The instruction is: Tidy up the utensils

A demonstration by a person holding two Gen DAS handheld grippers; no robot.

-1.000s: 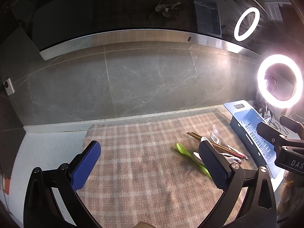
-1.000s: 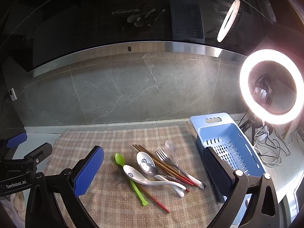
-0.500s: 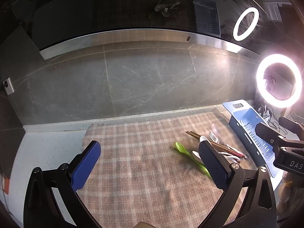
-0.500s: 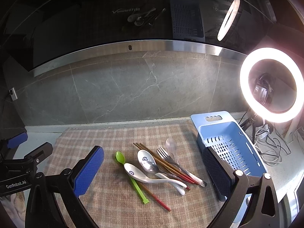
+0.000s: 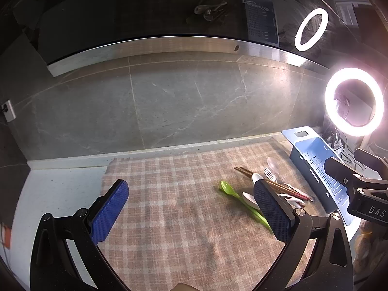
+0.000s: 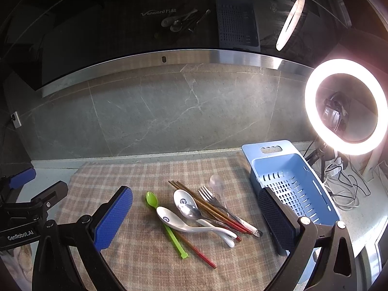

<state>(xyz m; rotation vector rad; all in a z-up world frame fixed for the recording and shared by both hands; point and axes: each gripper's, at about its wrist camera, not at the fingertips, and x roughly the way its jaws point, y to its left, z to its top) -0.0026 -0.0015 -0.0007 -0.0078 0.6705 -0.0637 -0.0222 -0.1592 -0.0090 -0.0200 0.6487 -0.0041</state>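
A heap of utensils lies on the plaid cloth (image 6: 150,172): a green plastic spoon (image 6: 167,223), two white ceramic spoons (image 6: 194,226), a metal spoon (image 6: 191,212), a fork (image 6: 211,197), a clear plastic spoon (image 6: 218,185) and red-brown chopsticks (image 6: 211,209). An empty light blue slotted basket (image 6: 291,184) stands right of them. My right gripper (image 6: 194,213) hovers open above and in front of the heap, nothing between its fingers. My left gripper (image 5: 191,208) is open over bare cloth, left of the green spoon (image 5: 232,192); its right finger hides part of the heap.
A grey stone wall backs the counter under a dark glass hood. A lit ring light (image 6: 346,106) with cables (image 6: 344,184) stands at the far right behind the basket. White countertop (image 5: 55,189) lies left of the cloth. A wall socket (image 5: 8,110) is at left.
Both grippers have drifted slightly; the utensils and basket sit a touch higher and further left in the views. Nothing was grasped or moved.
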